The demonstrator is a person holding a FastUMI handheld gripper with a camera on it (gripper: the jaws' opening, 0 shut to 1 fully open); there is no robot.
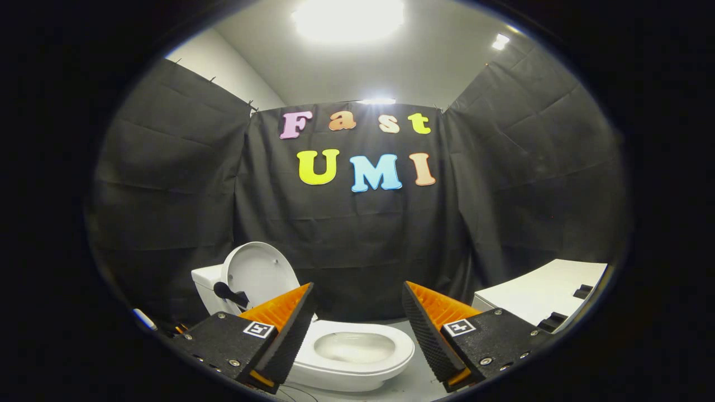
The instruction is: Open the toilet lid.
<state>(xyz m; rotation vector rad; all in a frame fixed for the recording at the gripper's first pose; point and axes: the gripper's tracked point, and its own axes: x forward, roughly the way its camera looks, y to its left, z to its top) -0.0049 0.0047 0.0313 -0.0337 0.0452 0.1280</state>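
A white toilet (pixel 357 360) stands on the floor just ahead of my fingers, its bowl showing between them. Its lid (pixel 258 273) is raised upright and leans back against the white tank (pixel 205 279), beyond my left finger. A black handle (pixel 228 293) sticks out from the lid's lower edge. My gripper (pixel 357 312) is open, with a wide gap between its orange and black fingers (pixel 287 312) and nothing held. It hangs above and in front of the bowl, apart from the toilet.
A white table or cabinet top (pixel 544 290) lies beyond my right finger, with small black pieces (pixel 582 291) on it. Black cloth walls close the booth behind and at both sides. A grey floor (pixel 413 385) surrounds the toilet.
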